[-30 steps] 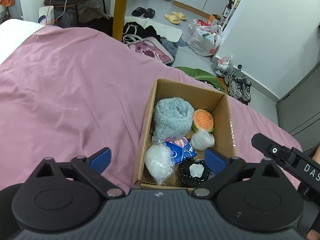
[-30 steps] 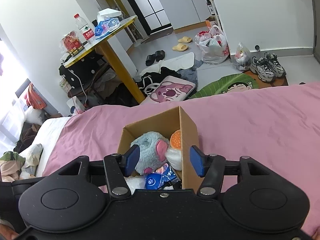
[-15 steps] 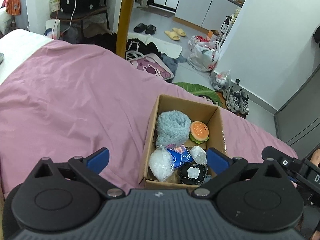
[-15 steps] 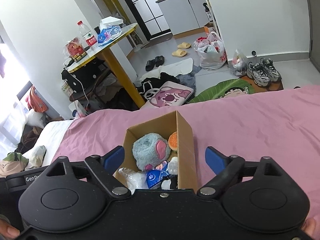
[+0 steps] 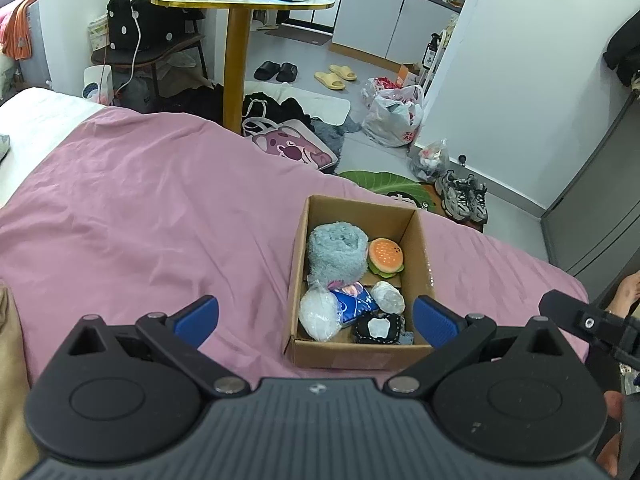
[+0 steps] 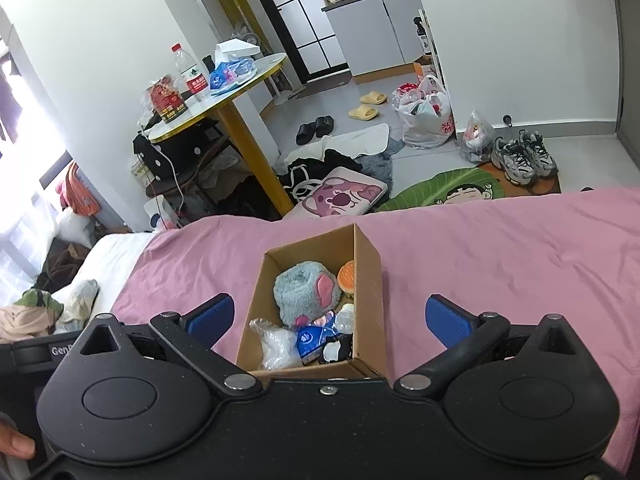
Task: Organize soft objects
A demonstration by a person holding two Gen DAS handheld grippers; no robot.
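We see the cardboard box (image 5: 362, 350) standing open on the pink bed cover (image 5: 152, 216), near its right edge; inside lie a fluffy grey-blue plush (image 5: 338, 250) and a burger-shaped toy (image 5: 385, 257) at the far end, with a white bagged bundle (image 5: 318, 314), a blue printed packet (image 5: 354, 305) and a black-and-white item (image 5: 378, 327) nearer us; since the earlier frames both grippers have drawn back and the box looks smaller; the left gripper (image 5: 316, 316) and right gripper (image 6: 330, 316) have jaws spread wide, holding nothing; "Gen" reads on the left gripper's body in the right view.

Open cardboard box (image 5: 416, 240) on pink bedspread (image 5: 140, 220), packed with soft toys (image 5: 338, 250).
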